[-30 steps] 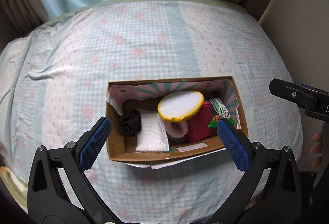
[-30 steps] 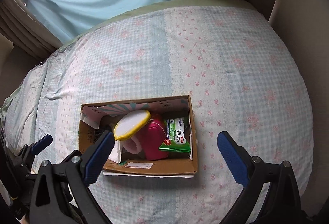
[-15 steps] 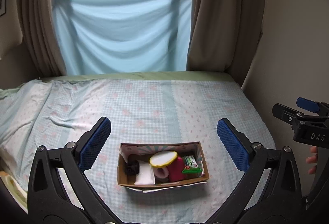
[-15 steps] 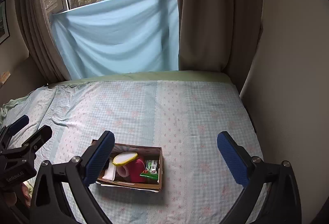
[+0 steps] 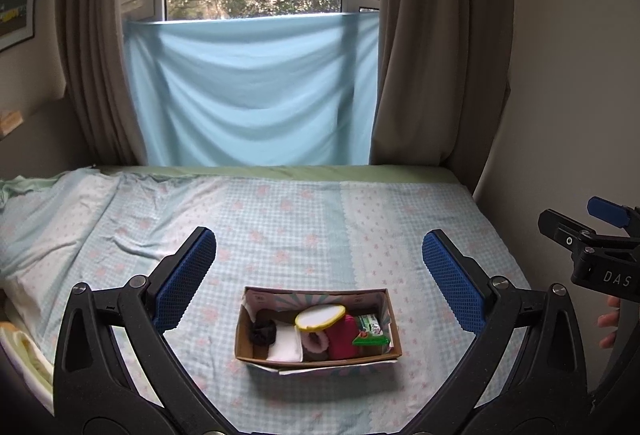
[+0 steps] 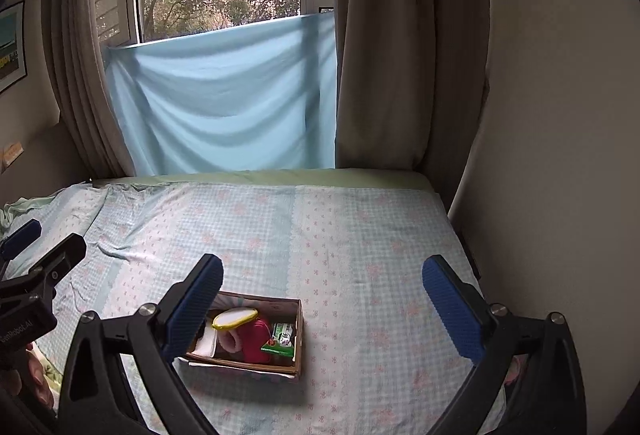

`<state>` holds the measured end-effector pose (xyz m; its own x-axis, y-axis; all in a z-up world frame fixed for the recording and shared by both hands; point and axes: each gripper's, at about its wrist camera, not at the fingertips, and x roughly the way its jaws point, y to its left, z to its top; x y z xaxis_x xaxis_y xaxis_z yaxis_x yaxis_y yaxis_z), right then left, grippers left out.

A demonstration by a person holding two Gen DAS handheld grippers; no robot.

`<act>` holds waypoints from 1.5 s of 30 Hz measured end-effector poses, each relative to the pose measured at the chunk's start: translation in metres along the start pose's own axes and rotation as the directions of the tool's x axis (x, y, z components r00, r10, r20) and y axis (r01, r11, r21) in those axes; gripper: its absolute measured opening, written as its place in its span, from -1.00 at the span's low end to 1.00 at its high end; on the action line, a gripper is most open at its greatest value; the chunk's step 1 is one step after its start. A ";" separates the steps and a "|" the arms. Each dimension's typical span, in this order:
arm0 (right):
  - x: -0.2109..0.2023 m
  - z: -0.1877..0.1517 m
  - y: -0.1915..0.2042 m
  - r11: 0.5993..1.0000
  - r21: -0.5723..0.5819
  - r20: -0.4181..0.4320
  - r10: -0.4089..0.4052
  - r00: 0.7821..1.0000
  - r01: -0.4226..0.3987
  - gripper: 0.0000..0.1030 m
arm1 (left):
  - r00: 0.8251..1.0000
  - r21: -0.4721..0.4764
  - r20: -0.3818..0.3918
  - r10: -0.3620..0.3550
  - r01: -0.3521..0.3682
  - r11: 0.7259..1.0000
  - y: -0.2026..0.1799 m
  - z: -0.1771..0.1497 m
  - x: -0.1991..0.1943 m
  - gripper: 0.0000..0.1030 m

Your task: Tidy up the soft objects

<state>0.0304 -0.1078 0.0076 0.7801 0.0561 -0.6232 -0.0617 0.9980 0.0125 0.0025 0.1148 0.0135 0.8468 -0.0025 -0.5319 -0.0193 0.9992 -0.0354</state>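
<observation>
Both tools have backed way off in the last second. A moment ago they were right above the open brown cardboard box (image 5: 318,329); now it's small and well below them on the blue-checked floral bed sheet (image 5: 280,231). Looks done to me: yellow-rimmed white pad (image 5: 320,316), black scrunchie (image 5: 262,332), folded white cloth (image 5: 286,345) and green wipes packet (image 5: 370,331) all sit inside. Left tool (image 5: 320,275) and right tool (image 6: 322,299) are both spread wide, holding and touching nothing.

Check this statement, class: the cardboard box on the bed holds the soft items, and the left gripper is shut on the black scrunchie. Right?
Not quite. The left gripper is open and empty, as the left wrist view shows; the black scrunchie lies inside the cardboard box on the bed.
</observation>
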 end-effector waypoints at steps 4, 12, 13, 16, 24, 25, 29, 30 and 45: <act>-0.005 0.000 -0.001 1.000 -0.006 0.016 -0.007 1.000 0.007 0.93 | 1.000 0.006 0.014 0.012 -0.012 1.000 -0.003 -0.001 -0.003 0.99; -0.006 0.000 -0.007 1.000 0.005 0.026 -0.005 1.000 0.005 0.93 | 1.000 0.022 0.020 0.021 -0.021 1.000 -0.010 -0.002 -0.002 0.99; -0.005 0.000 -0.007 1.000 0.006 0.025 -0.004 1.000 0.004 0.93 | 1.000 0.024 0.020 0.023 -0.023 0.999 -0.010 -0.002 -0.001 0.99; -0.004 0.001 -0.008 1.000 0.007 0.027 -0.003 1.000 0.003 0.93 | 1.000 0.026 0.020 0.024 -0.024 0.999 -0.011 -0.001 0.000 0.99; -0.003 0.002 -0.009 1.000 0.012 0.029 0.002 1.000 -0.002 0.93 | 0.999 0.032 0.023 0.026 -0.027 0.999 -0.011 0.002 0.003 0.99; -0.003 0.002 -0.009 1.000 0.012 0.029 0.002 1.000 -0.002 0.93 | 0.999 0.033 0.024 0.027 -0.028 0.999 -0.011 0.002 0.003 0.99; -0.001 0.004 -0.009 1.000 0.013 0.027 0.002 1.000 -0.002 0.93 | 0.999 0.035 0.027 0.027 -0.028 0.999 -0.011 0.004 0.006 0.99; -0.001 0.005 -0.009 1.000 0.012 0.027 0.001 1.000 -0.001 0.93 | 0.999 0.035 0.028 0.026 -0.027 0.999 -0.010 0.005 0.006 0.99; 0.000 0.006 -0.009 1.000 0.012 0.025 0.001 1.000 -0.002 0.93 | 0.999 0.035 0.025 0.022 -0.023 0.999 -0.009 0.007 0.011 0.99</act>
<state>0.0350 -0.1163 0.0122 0.7956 0.0580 -0.6031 -0.0554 0.9982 0.0230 0.0156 0.1058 0.0138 0.8592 0.0204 -0.5113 -0.0198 0.9998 0.0067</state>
